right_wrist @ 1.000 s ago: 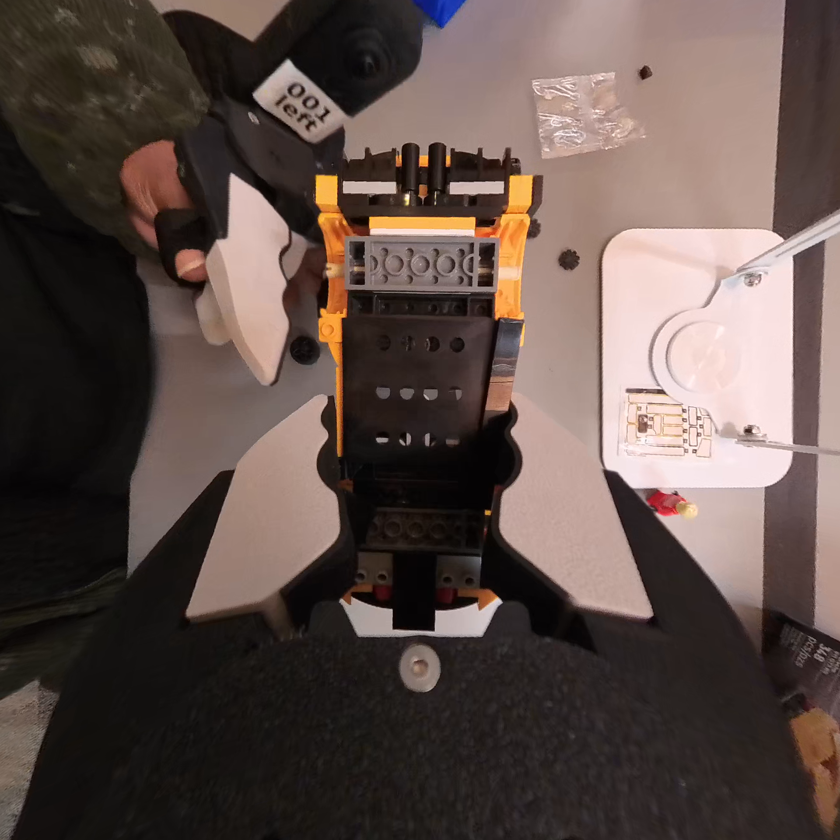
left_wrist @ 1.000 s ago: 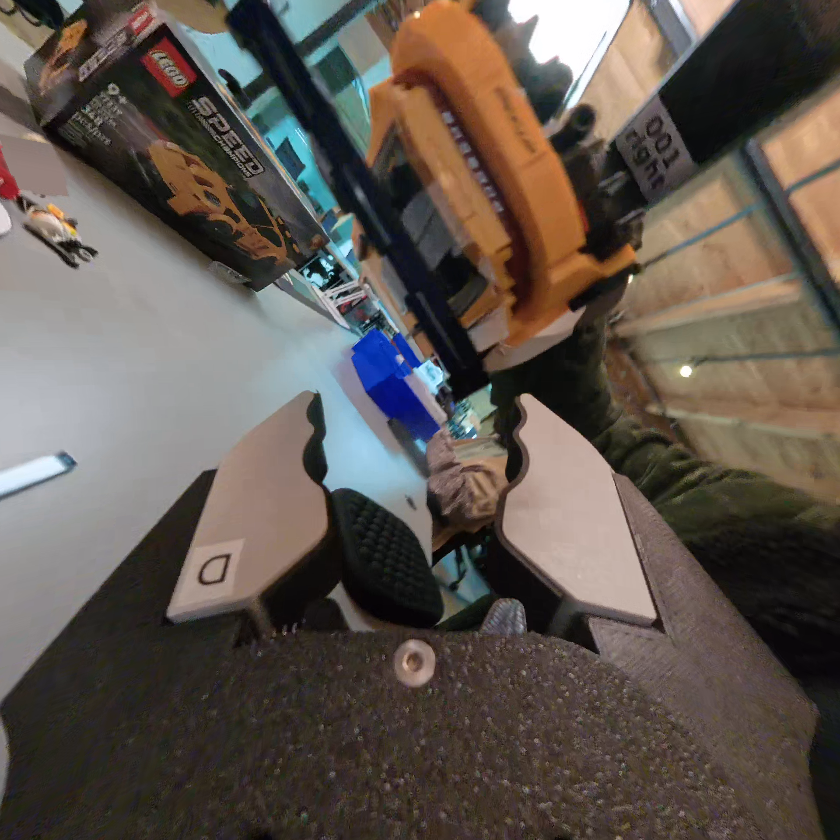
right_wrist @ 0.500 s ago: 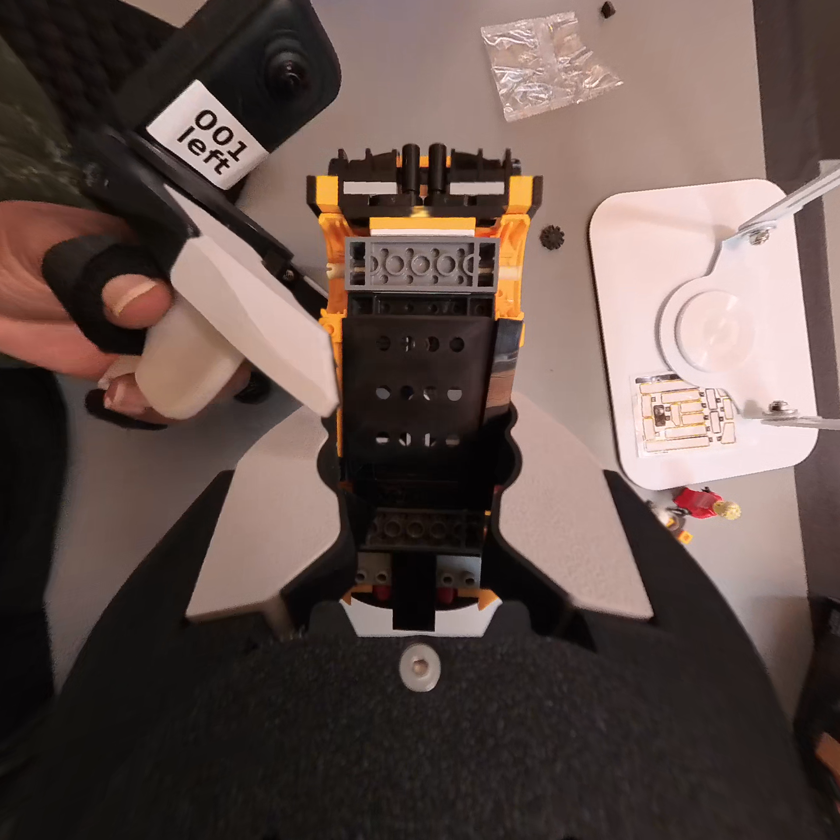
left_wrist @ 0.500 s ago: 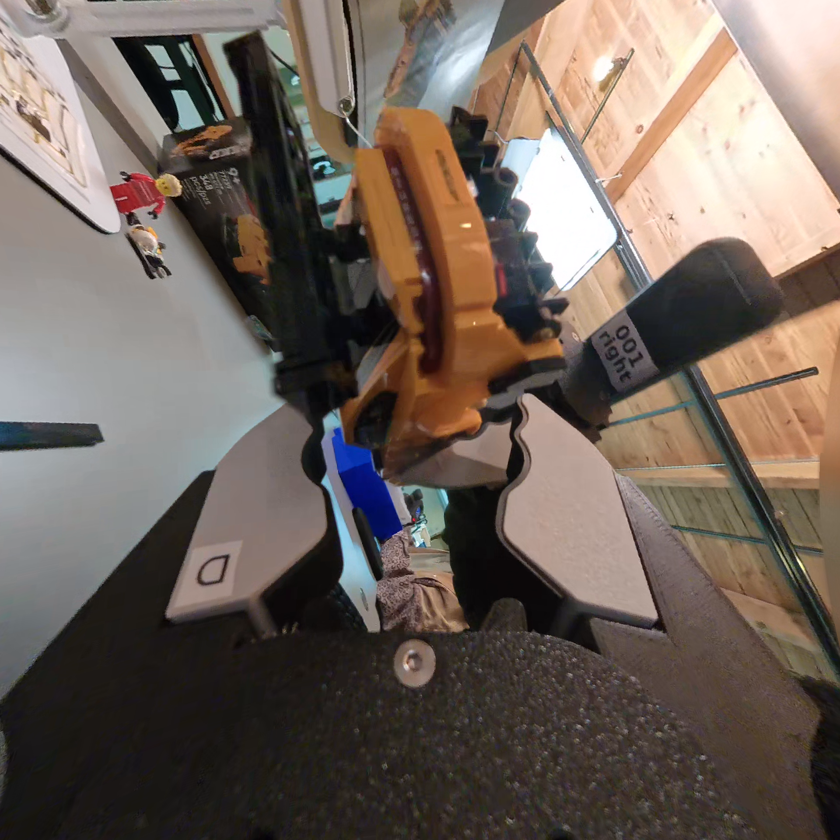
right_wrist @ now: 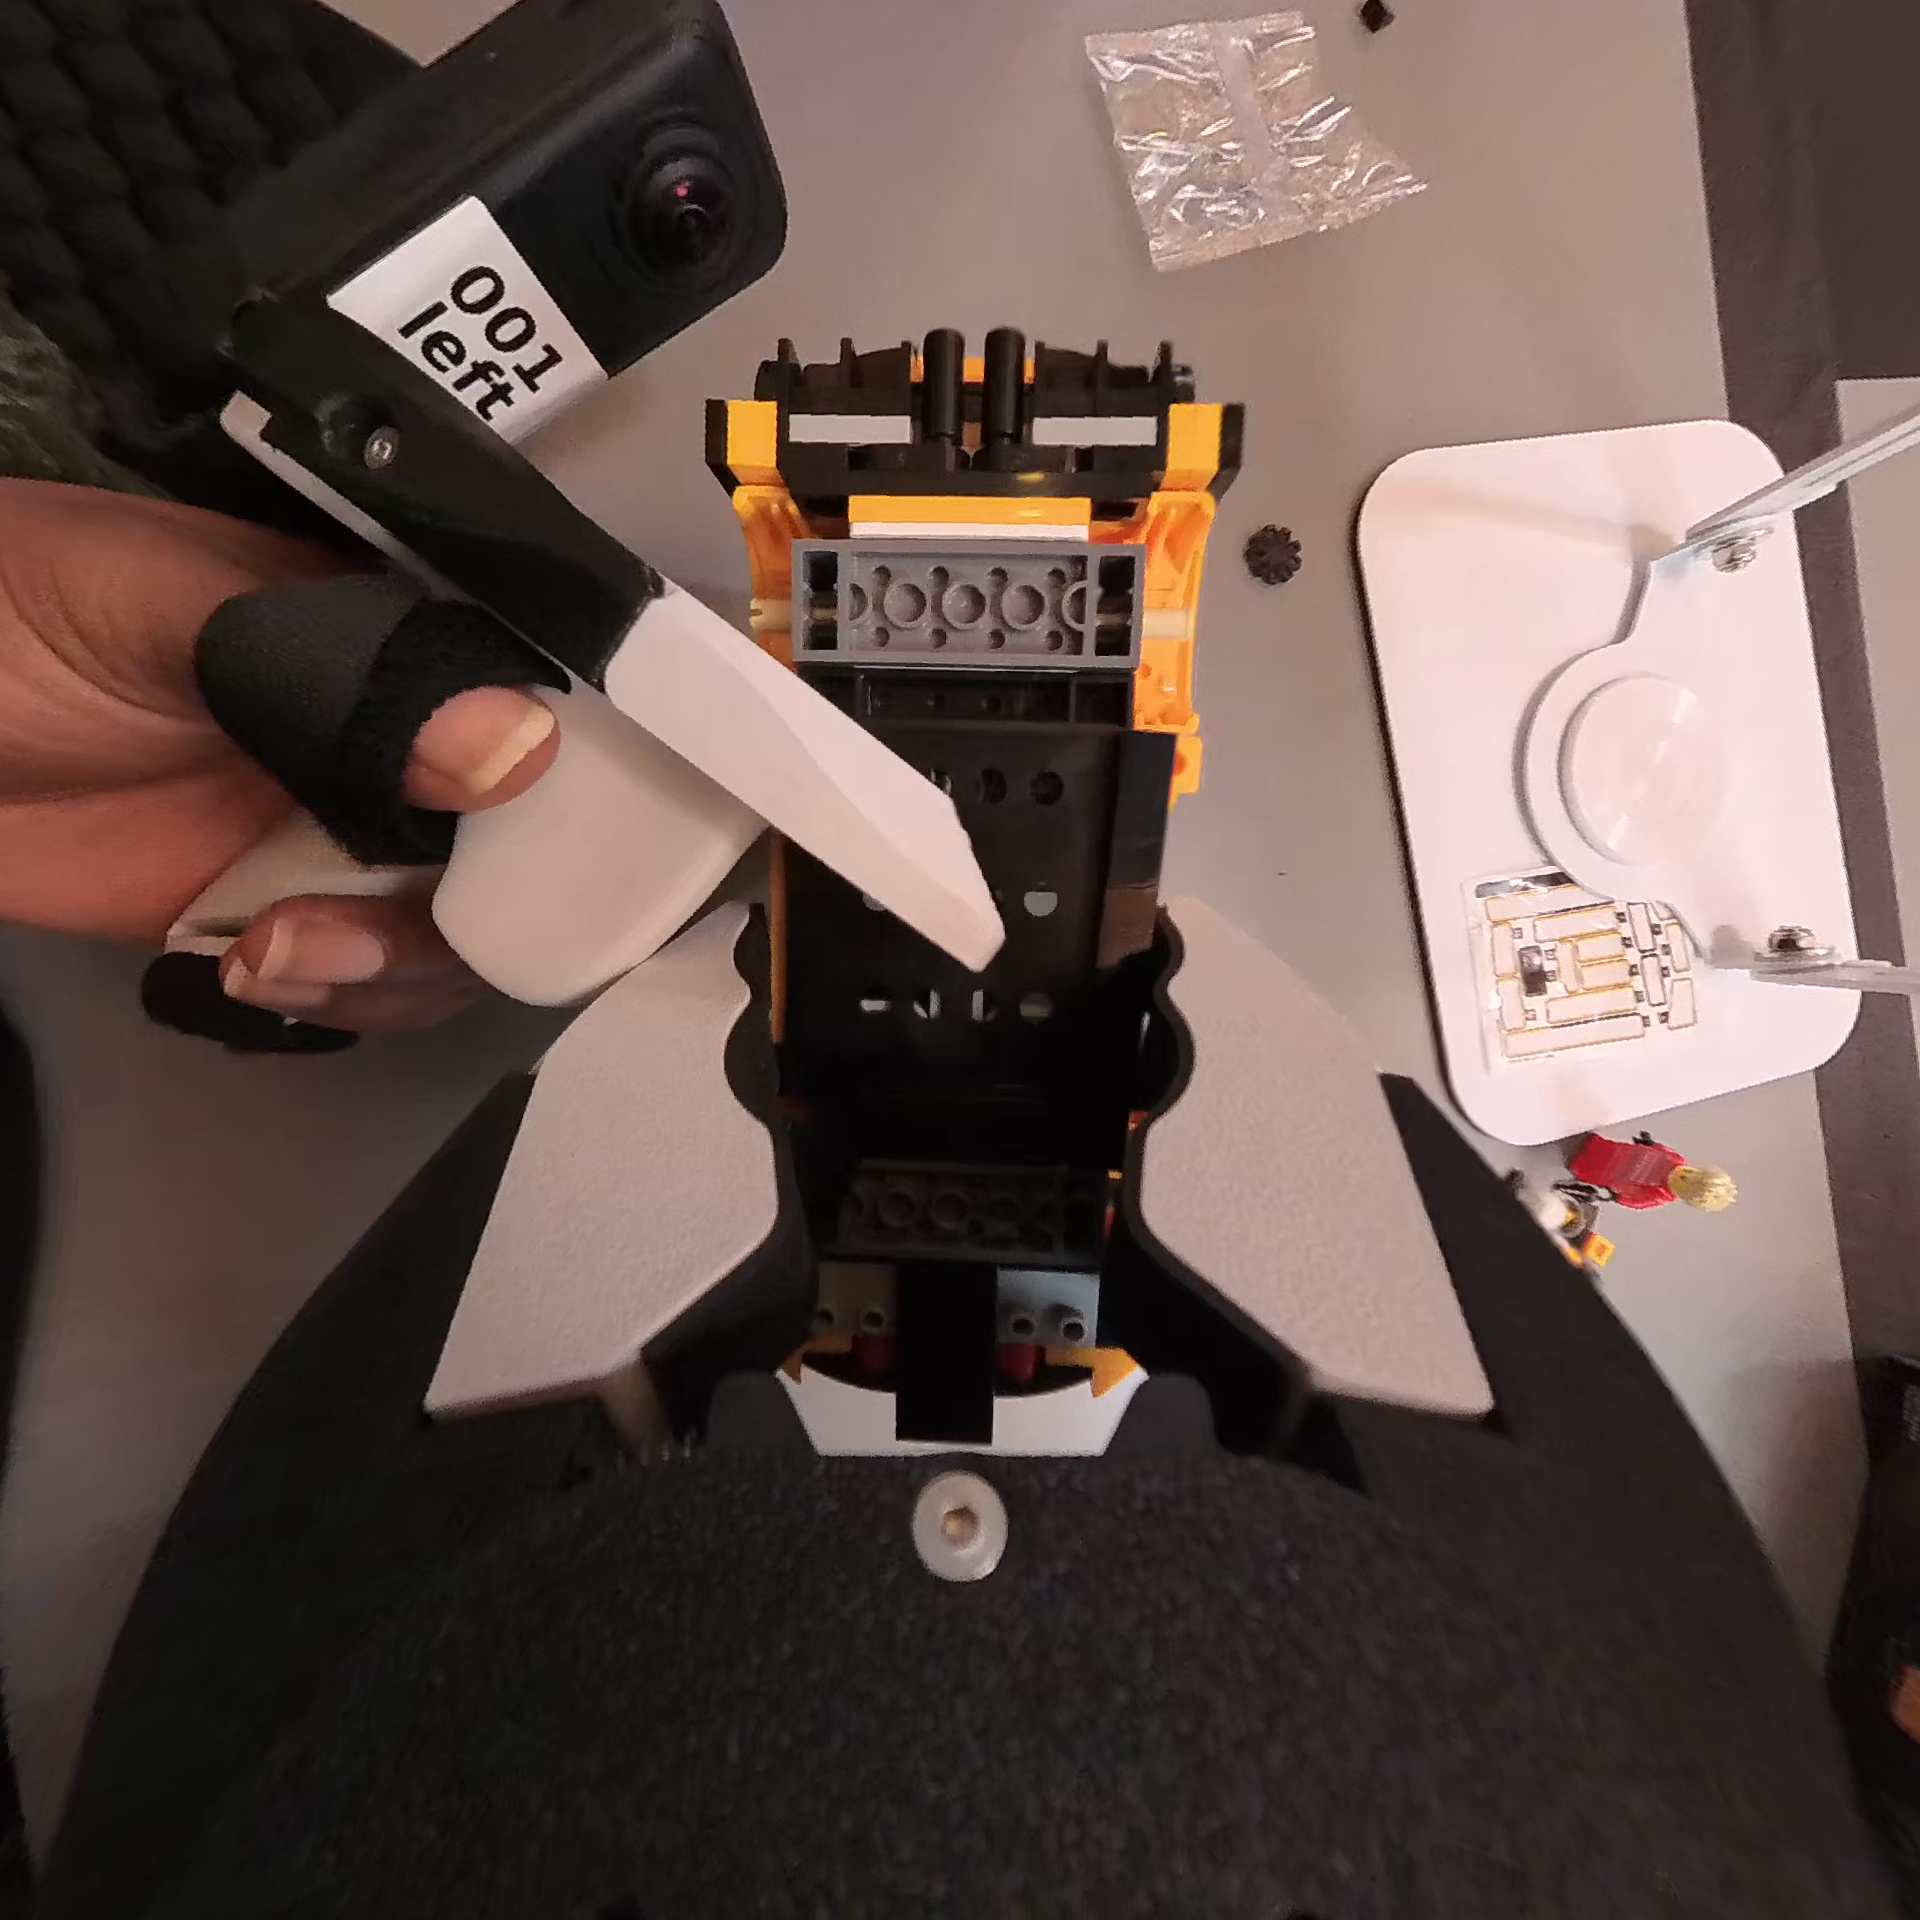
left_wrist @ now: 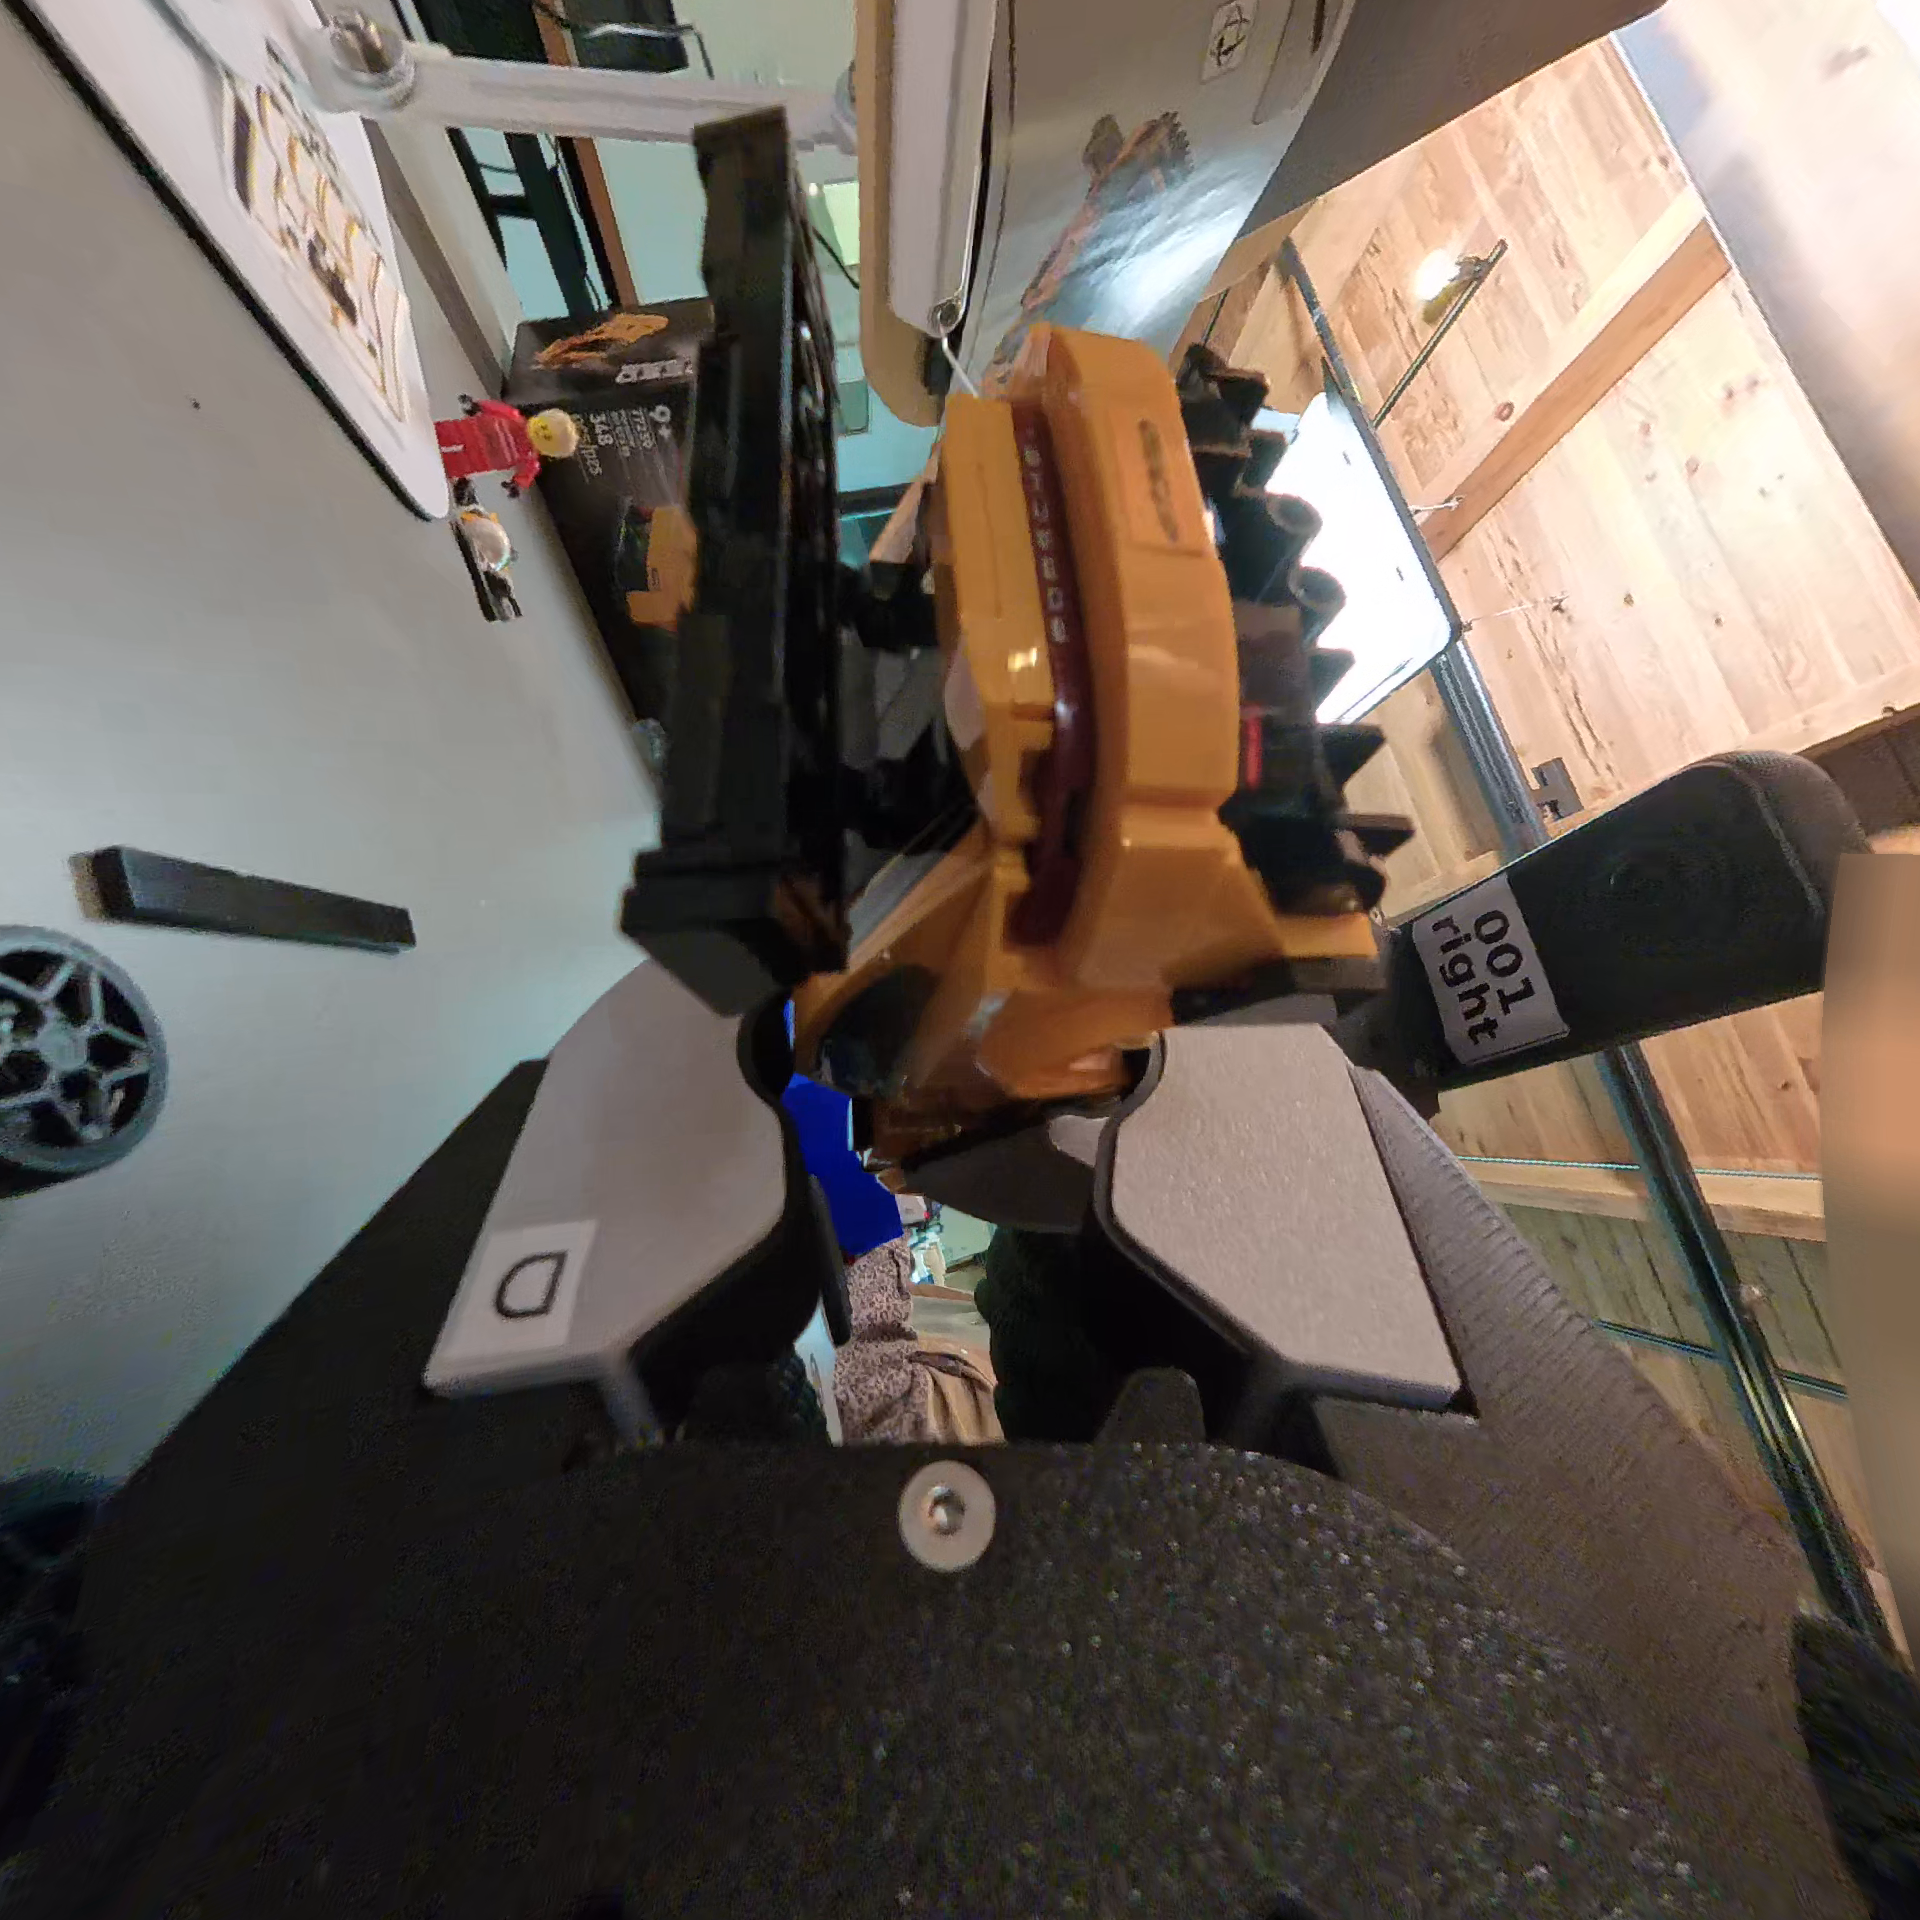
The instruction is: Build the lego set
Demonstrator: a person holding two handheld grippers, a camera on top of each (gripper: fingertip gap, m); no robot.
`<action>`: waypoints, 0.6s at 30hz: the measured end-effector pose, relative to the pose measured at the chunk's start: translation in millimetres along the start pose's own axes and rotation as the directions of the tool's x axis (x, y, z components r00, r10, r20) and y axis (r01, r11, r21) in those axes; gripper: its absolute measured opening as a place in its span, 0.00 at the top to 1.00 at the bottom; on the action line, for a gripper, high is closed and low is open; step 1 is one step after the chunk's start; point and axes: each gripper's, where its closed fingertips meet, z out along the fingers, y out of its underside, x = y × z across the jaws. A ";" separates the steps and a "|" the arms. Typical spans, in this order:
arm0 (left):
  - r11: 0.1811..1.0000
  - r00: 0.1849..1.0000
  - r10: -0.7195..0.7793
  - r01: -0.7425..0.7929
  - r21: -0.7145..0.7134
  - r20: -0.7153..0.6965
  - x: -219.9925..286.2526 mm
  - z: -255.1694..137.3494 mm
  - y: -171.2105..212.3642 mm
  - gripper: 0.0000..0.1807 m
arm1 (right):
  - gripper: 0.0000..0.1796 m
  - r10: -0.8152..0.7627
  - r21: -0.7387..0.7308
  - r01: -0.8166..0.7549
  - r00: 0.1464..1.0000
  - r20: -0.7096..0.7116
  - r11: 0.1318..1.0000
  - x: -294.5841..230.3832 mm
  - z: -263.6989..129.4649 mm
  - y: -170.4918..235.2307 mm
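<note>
A: Item one, the work in hand?

B: Orange-and-black brick car (right_wrist: 966, 831), part-built, held underside up in the right gripper (right_wrist: 961, 1049). Its pale fingers (right_wrist: 644, 1174) are closed firmly on the black chassis flanks, above the grey table (right_wrist: 1039, 208). No wheels fitted.

A: And the left gripper (left_wrist: 940, 1081)?

B: Fingers parted, nothing clamped that I can tell. In the right wrist view one white fingertip (right_wrist: 935, 862) lies over the perforated black belly plate; whether it touches is unclear. In its own view the car's orange flank sits right at the finger tips.

A: Step, by your judgement?

B: Underside work; likely pressing a plate home, or taking a second hold to turn the model. The next move calls for steady counter-pressure, since studded joints shear if pushed askew.

A: Materials?

B: Glossy hard plastic throughout; grey studded plate (right_wrist: 966, 613) towards the far end, round holes in the chassis.

A: Loose stock?

B: Spoked wheel (left_wrist: 62, 1049) and black bar (left_wrist: 249, 914) at left; crinkled clear bag (right_wrist: 1247, 135) far; small black gear (right_wrist: 1273, 554); red minifigure (right_wrist: 1642, 1184) beside the white lamp base (right_wrist: 1475, 665); set box (left_wrist: 613, 457).
</note>
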 end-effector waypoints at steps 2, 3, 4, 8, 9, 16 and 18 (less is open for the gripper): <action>1.000 1.000 -0.017 0.017 -0.011 0.000 -0.9 -1.3 2.5 0.67 | 0.62 -0.007 -0.008 0.007 1.000 0.014 1.000 -2.6 0.0 1.8; 1.000 1.000 -0.024 0.024 -0.020 0.003 -1.6 -2.0 4.4 0.68 | 0.62 -0.015 -0.019 0.015 1.000 0.020 1.000 -4.0 0.0 3.4; 0.999 0.999 -0.039 0.039 -0.022 0.012 -3.5 -2.8 5.4 0.68 | 0.62 -0.028 -0.030 0.028 0.999 0.024 0.999 -5.2 0.2 4.9; 0.992 0.991 -0.119 0.121 -0.032 0.056 -14.1 -7.6 10.1 0.67 | 0.62 -0.036 -0.038 0.039 0.997 0.071 0.999 -12.0 0.1 6.1; 0.992 0.991 -0.120 0.122 -0.041 0.056 -13.1 -8.2 11.6 0.67 | 0.62 -0.028 -0.036 0.031 0.996 0.083 0.999 -12.5 -0.1 6.1; 0.983 0.985 -0.149 0.157 -0.097 0.084 -11.6 -14.2 17.4 0.68 | 0.64 0.080 0.048 -0.097 0.959 0.271 0.994 -14.7 -32.2 1.3; 0.981 0.987 -0.134 0.145 -0.128 0.090 -8.8 -14.7 20.0 0.68 | 0.67 0.125 0.077 -0.159 0.933 0.337 0.984 -10.7 -46.1 2.0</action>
